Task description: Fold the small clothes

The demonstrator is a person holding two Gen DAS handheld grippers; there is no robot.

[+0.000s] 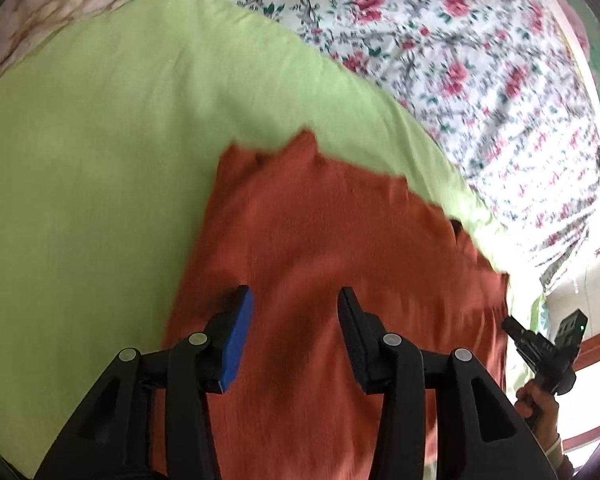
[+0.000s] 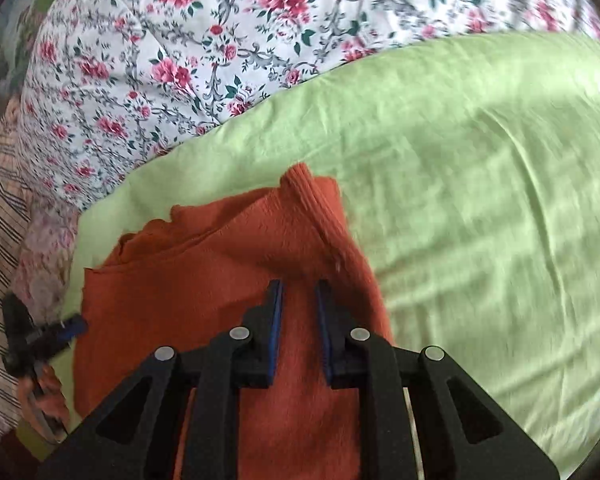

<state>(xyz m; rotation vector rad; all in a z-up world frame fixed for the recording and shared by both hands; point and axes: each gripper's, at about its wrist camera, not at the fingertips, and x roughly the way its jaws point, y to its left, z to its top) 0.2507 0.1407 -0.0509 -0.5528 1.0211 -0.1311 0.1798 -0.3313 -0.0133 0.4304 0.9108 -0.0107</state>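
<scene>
Through my left wrist camera I see the left gripper [image 1: 296,300] with its jaws spread wide and nothing between them, hovering over the rust-orange garment [image 1: 320,240], which lies on the green sheet [image 1: 100,140] directly ahead of and beneath the fingers. That view gives me what the other does not: the far edge of the garment with a small peak, and off to the right the right gripper [image 1: 518,330] seen from outside, with the person's hand [image 1: 540,404] around its handle. From my right wrist camera the right gripper [image 2: 299,292] shows a narrow gap between its blue pads [image 2: 276,320]; orange cloth fills that gap, but I cannot tell whether the pads pinch it or just hang above it. Only this view shows a ribbed fold of the garment [image 2: 220,280] running up ahead of the fingertips, and the left gripper [image 2: 70,326] far off to the left at the garment's edge. The floral quilt [image 2: 180,60] lies beyond the sheet in both views. Motion blur smears the cloth's texture, and the near part of the garment is cut off behind both grippers' bodies.
</scene>
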